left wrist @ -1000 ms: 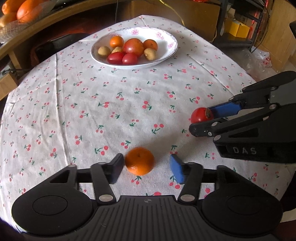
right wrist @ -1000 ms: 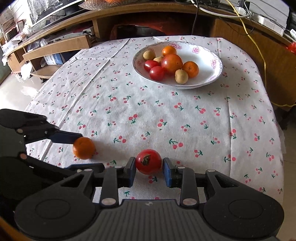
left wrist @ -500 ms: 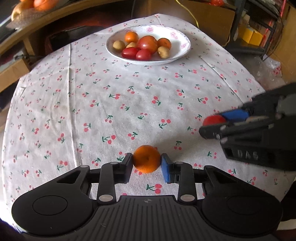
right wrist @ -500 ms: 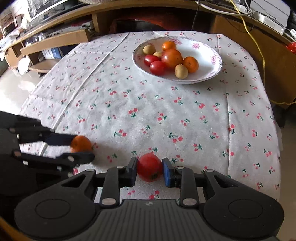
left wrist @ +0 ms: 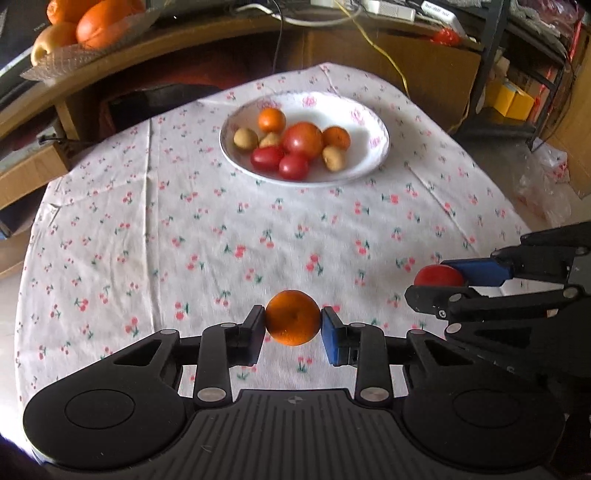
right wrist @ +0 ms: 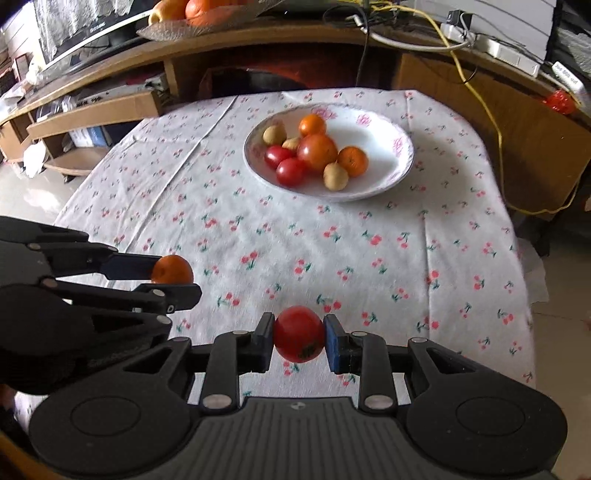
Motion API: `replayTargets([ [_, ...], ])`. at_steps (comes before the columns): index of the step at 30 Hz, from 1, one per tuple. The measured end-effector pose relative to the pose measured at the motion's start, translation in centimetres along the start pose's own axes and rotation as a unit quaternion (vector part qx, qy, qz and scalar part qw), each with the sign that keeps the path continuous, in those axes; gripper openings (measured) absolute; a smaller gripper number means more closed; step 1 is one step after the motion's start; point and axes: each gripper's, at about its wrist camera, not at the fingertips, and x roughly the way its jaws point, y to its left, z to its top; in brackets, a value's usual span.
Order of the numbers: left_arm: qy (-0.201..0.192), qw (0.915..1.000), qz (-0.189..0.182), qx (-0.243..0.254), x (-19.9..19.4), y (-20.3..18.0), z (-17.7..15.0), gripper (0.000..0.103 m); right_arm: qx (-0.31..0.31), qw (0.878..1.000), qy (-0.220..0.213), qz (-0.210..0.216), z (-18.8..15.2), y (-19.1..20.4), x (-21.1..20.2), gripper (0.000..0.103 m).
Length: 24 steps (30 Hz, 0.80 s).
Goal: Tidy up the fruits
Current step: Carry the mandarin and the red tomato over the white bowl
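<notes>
My left gripper (left wrist: 293, 325) is shut on an orange tangerine (left wrist: 293, 322), held above the cherry-print tablecloth (left wrist: 207, 229). Seen from the right wrist, that tangerine (right wrist: 172, 269) sits between the left gripper's fingers at the left. My right gripper (right wrist: 299, 339) is shut on a red tomato (right wrist: 299, 339), also lifted off the cloth. The same tomato (left wrist: 437, 276) shows at the right in the left wrist view. A white flowered bowl (left wrist: 364, 118) at the far side of the table holds several tomatoes, tangerines and small brown fruits. The bowl (right wrist: 384, 147) lies straight ahead of both grippers.
A curved wooden shelf (right wrist: 258, 33) runs behind the table, with a tray of oranges (left wrist: 88, 26) on it. A yellow cable (right wrist: 495, 133) hangs at the back right. A cardboard box (right wrist: 96, 110) stands to the left, and the table edge drops off on the right.
Both grippers have risen with their fruits off the cloth. The left gripper closed on the tangerine between the earliest frame and the middle one. The bowl now sits more central in both views.
</notes>
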Motion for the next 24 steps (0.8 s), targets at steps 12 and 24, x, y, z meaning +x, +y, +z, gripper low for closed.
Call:
replayTargets([
  [12, -0.045, 0.9989, 0.011, 0.001, -0.9, -0.1, 3.9, 0.039, 0.019, 0.999, -0.035, -0.009, 3.6, -0.9, -1.0, 0.029],
  [24, -0.07, 0.9972, 0.027, 0.006, -0.5, 0.0, 7.0, 0.039, 0.03, 0.998, -0.056, -0.023, 6.5, -1.9, -0.7, 0.029],
])
